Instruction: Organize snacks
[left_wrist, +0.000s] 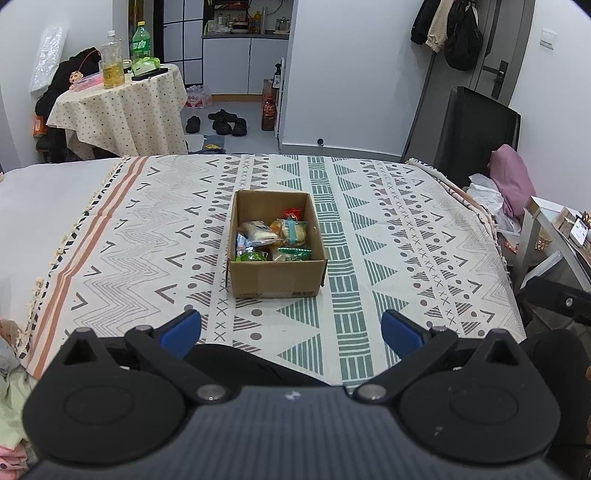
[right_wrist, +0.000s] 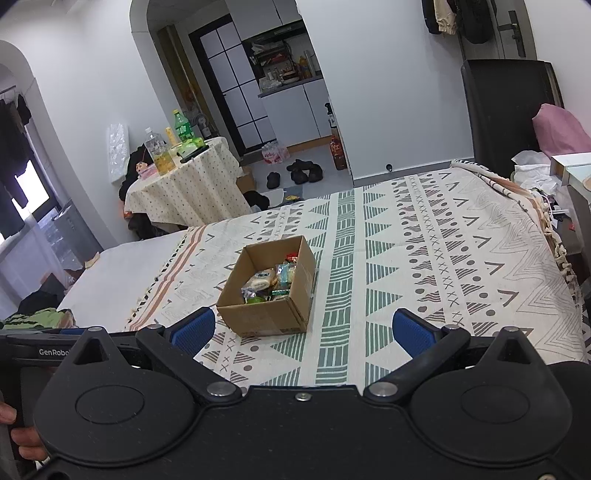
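The snacks (left_wrist: 273, 238) all sit together in the open cardboard box (left_wrist: 275, 280) in the middle of the patterned cloth (left_wrist: 406, 236) (no loose ones show), so the left gripper (left_wrist: 291, 326) and right gripper (right_wrist: 303, 328) hang back, both wide apart and holding nothing.

Open patterned cloth (left_wrist: 388, 236) all around the cardboard box (left_wrist: 275, 282); top unlidded, reachable from above. Inside, packed with snacks (left_wrist: 273, 236), little spare room.
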